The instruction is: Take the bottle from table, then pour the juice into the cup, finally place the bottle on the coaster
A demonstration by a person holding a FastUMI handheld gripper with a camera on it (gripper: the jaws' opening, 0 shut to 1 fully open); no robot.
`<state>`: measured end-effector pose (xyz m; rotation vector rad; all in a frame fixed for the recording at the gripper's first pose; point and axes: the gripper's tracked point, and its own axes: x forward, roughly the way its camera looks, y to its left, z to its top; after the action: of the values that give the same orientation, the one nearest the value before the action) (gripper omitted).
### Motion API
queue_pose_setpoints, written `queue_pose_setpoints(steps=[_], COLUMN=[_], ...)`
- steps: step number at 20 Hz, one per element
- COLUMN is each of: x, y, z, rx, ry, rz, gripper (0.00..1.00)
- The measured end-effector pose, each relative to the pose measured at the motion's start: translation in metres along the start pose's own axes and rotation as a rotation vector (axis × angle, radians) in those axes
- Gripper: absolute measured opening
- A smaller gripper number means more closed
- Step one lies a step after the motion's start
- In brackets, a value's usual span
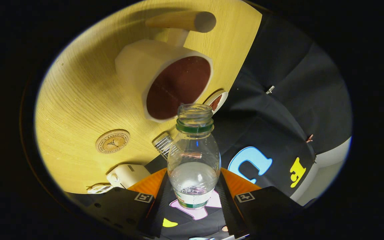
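Holding the bottle [193,156] between my gripper [193,196] fingers, closed on its lower body, tilted w/ open mouth just by the cup [165,78] rim; thin plastic, light, approx. half full, probably squashy, so I'd grip low & gently.

1. Bottle [194,156]: clear plastic, uncapped, with a green ring at the neck and a label band at the base. It sits between the gripper [193,196] fingers, both pressing on its lower body. Its open mouth points toward the cup.
2. Cup [165,78]: pale, faceted, with a wooden handle. It stands on the wooden table [75,100], just beyond the bottle's mouth. Its interior shows dark reddish-brown.
3. Coaster [112,141]: round, wooden, with a printed emblem. It lies flat on the table, beside the cup, apart from it.
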<state>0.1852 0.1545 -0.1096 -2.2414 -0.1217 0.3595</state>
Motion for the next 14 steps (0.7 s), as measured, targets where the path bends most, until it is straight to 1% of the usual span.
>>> queue_pose_setpoints(steps=[3,6,10,14], x=[-0.007,-0.016,-0.031,-0.040], y=[-0.003,-0.001,-0.002,-0.002], z=[-0.005,-0.009,-0.025,-0.056], rx=[0.065,0.167,0.411,0.703], ry=[0.007,0.008,0.029,0.067], rz=[-0.002,0.012,0.031,0.060], gripper=[0.74,0.74,0.74,0.74])
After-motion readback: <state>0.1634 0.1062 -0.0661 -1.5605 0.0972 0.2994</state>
